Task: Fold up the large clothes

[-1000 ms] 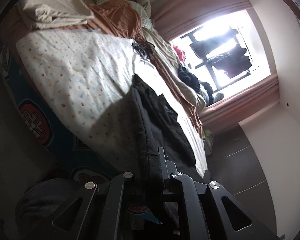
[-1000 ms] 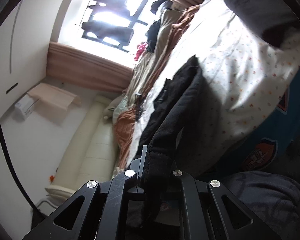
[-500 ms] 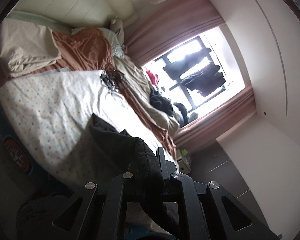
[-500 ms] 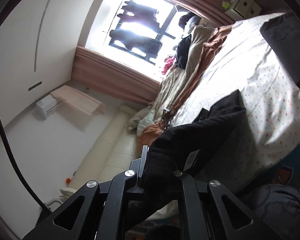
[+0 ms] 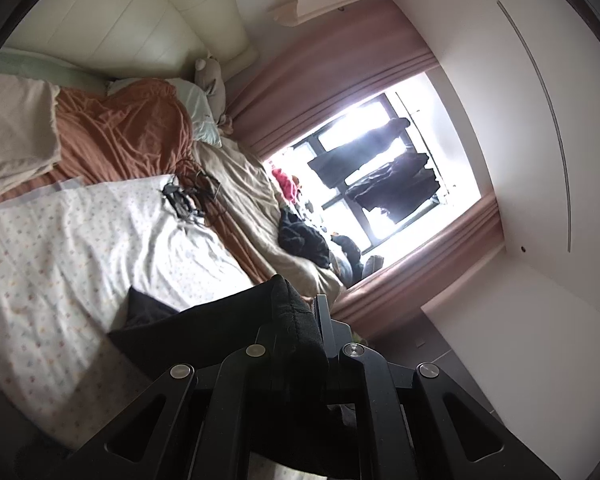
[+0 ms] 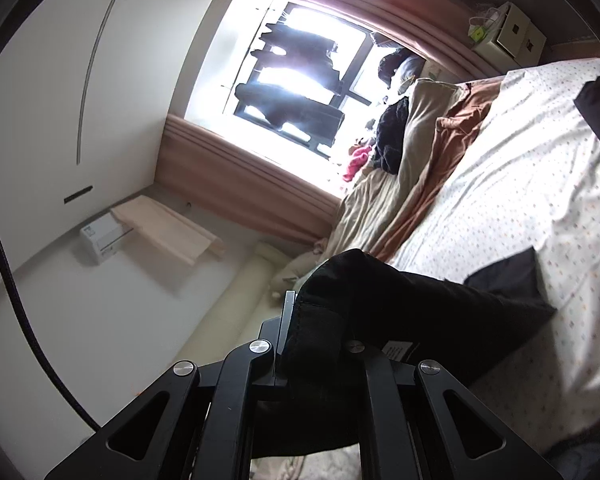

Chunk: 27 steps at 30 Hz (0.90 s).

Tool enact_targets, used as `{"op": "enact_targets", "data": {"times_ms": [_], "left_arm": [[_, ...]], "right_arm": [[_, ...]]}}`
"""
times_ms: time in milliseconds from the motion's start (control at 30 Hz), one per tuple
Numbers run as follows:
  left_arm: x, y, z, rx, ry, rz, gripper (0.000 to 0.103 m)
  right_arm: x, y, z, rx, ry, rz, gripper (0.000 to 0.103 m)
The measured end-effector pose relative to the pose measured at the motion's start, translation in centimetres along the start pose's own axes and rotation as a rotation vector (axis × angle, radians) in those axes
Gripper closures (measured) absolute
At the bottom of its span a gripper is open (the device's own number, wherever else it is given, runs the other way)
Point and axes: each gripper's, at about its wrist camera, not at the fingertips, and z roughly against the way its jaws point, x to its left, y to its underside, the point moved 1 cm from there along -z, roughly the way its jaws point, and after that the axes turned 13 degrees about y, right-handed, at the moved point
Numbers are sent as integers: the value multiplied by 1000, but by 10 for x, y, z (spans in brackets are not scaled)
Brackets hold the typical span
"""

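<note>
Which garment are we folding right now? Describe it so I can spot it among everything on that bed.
Start at the bed's white dotted sheet. The black garment rises from its near edge, each top corner pinched in a hand-held gripper, left and right. Unlike the dark pile lying by the window, it hangs lifted and carries a white label.

left wrist: rolled, near-level, over bed (image 5: 100,240) | right wrist: likewise | shared: bed, window (image 6: 300,80), probably same

black garment (image 5: 220,324), white sheet (image 5: 80,248) dotted with small coloured spots, rust-orange blanket (image 5: 124,136), beige quilt (image 5: 240,192), dusty-pink curtains (image 5: 324,96), cream headboard (image 5: 112,20).
</note>
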Motion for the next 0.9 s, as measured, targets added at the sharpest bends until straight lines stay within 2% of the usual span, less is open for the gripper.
{"op": "enact_targets", "data": {"times_ms": [367, 533, 733, 900], "left_arm": [[18, -37, -87, -52, 3, 23, 94], [34, -42, -126, -54, -4, 26, 94], [79, -44, -166, -49, -50, 52, 94], [130, -35, -200, 12, -91, 121, 94]], "right_arm": [[7, -48, -79, -53, 29, -51, 94], [0, -64, -122, -44, 24, -97, 94], [-20, -65, -169, -23, 58, -85, 94], [-61, -58, -205, 36, 115, -118, 94]]}}
